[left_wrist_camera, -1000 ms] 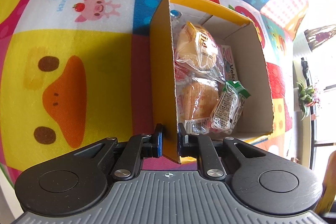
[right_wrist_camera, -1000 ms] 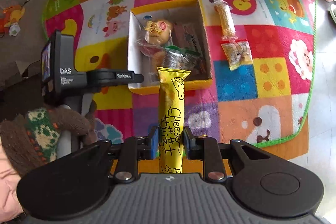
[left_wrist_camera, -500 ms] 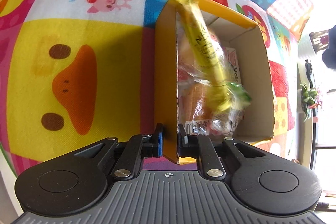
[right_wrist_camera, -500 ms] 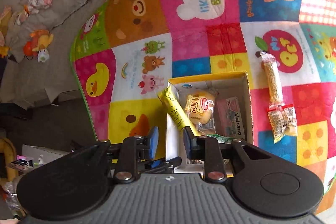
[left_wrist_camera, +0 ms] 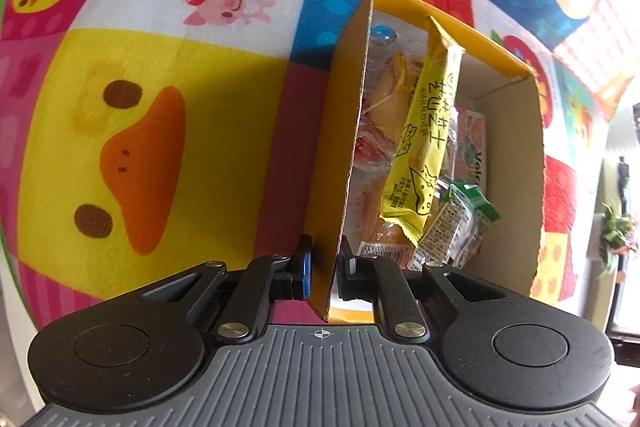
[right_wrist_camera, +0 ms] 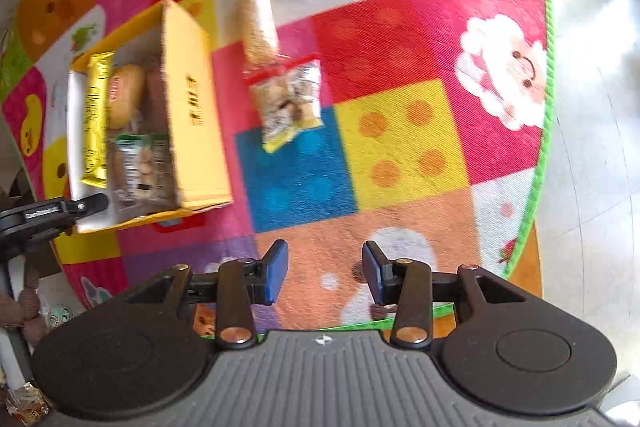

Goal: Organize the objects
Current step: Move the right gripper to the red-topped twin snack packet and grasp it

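A yellow cardboard box [left_wrist_camera: 340,131] stands on the play mat. My left gripper [left_wrist_camera: 323,269] is shut on its near side wall. Inside lie a yellow cheese stick packet [left_wrist_camera: 424,147], a green-topped snack bag [left_wrist_camera: 460,223] and wrapped buns [left_wrist_camera: 400,87]. The right wrist view shows the same box [right_wrist_camera: 192,107] at the left, with the left gripper [right_wrist_camera: 60,213] at its corner. A long rice-cracker roll [right_wrist_camera: 256,19] and a red-topped snack bag [right_wrist_camera: 288,103] lie on the mat right of the box. My right gripper [right_wrist_camera: 325,269] is open and empty above the mat.
The colourful cartoon play mat [right_wrist_camera: 400,131] has a green edge [right_wrist_camera: 546,67] at the right, with bare grey floor [right_wrist_camera: 592,147] beyond. A brown plush toy [right_wrist_camera: 20,311] lies at the lower left. A potted plant [left_wrist_camera: 616,231] stands past the mat.
My right gripper has let go of the yellow cheese stick, which now lies in the box. It has opened wide and swung right over the mat. The left gripper still holds the box wall.
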`<state>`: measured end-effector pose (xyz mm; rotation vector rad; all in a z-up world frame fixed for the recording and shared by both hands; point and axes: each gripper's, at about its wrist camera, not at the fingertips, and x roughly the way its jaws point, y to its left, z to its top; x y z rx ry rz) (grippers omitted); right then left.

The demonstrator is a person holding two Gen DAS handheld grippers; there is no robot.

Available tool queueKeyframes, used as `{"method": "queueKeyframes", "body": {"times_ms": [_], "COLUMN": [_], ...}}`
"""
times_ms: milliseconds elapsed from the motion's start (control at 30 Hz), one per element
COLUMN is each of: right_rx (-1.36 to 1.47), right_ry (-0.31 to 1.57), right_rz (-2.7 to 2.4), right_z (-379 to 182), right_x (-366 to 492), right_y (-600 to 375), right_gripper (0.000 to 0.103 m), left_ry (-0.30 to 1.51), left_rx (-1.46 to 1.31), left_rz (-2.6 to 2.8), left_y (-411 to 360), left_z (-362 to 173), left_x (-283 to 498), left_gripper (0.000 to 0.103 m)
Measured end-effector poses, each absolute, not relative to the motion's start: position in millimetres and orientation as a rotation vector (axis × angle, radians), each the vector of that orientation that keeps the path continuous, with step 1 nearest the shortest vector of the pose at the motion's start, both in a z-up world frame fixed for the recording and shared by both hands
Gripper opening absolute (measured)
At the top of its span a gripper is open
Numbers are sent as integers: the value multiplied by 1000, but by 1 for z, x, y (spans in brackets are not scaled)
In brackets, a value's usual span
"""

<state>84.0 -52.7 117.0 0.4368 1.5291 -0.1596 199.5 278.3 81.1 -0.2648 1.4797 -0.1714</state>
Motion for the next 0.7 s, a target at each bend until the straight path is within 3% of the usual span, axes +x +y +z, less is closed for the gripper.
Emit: {"method": "queueKeyframes", "body": {"times_ms": [167, 333, 700], "right_rx": [385, 240, -36], "right_ry": [1582, 1580, 1423], "right_rz": [-158, -19, 226], "right_z": [84, 65, 75], "right_x": [96, 124, 165], "right_y": [-79, -61, -20], "right_gripper": [40, 48, 48], "left_ry": [1493, 1497, 1505], "left_rx": [-227, -223, -241], "left_rz": [-116, -57, 9], "left_y": [270, 268, 272], "left_z": [87, 88, 85], "left_x": [194, 191, 183], "left_gripper": [12, 12, 12]}}
